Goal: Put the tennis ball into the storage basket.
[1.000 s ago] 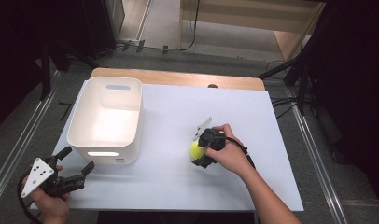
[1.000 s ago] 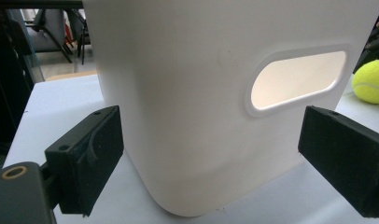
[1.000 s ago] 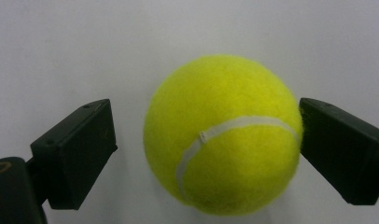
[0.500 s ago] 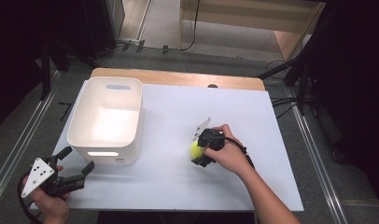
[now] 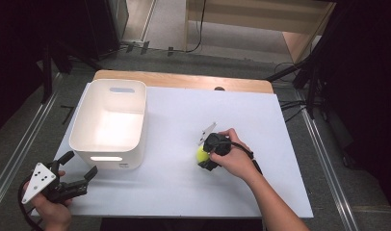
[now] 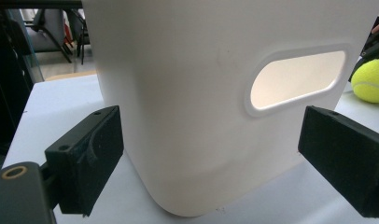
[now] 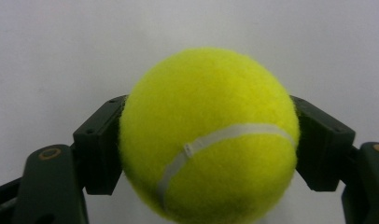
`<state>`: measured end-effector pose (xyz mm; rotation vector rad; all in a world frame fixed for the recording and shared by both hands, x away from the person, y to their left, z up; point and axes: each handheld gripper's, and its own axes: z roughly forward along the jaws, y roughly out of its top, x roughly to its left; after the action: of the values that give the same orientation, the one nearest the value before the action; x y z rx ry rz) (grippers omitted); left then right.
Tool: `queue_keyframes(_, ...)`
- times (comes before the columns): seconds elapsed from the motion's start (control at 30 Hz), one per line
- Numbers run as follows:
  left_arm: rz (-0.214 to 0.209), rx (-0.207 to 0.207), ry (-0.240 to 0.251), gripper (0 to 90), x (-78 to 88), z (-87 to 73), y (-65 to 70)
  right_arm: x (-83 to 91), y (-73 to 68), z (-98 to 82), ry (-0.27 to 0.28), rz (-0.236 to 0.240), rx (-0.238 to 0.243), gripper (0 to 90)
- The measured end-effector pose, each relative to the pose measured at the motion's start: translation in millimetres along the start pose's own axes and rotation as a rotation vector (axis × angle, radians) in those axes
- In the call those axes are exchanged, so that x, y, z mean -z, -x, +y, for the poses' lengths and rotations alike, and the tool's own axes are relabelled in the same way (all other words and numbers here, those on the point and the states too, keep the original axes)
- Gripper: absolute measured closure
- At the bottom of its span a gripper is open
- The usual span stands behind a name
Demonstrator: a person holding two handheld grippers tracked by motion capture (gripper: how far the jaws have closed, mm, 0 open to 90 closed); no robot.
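Right gripper [image 5: 203,158] sits on the white surface [image 5: 174,187] right of centre, toward the near edge. Its jaws have just been closing and now pinch the tennis ball [image 7: 208,135] on both sides. Left gripper [image 5: 80,174] at the near left corner, jaws spread wide and empty, aimed at the white bin [image 5: 109,126] standing by the left edge.

Pretty dim room overall: grey concrete floor [image 5: 169,29], a light wooden shelf unit [image 5: 251,19] at the back, black cables [image 5: 201,33] trailing, dark curtains [image 5: 371,86] on the right.
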<state>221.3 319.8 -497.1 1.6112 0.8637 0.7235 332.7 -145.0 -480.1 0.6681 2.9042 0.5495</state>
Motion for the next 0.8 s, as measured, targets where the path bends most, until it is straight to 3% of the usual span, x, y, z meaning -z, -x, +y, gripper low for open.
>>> queue_keyframes(0.8,-0.001,0.000,0.000,7.3,-0.1,0.0,0.1,12.2,4.4,2.1,0.025,0.018,-0.021,23.8)
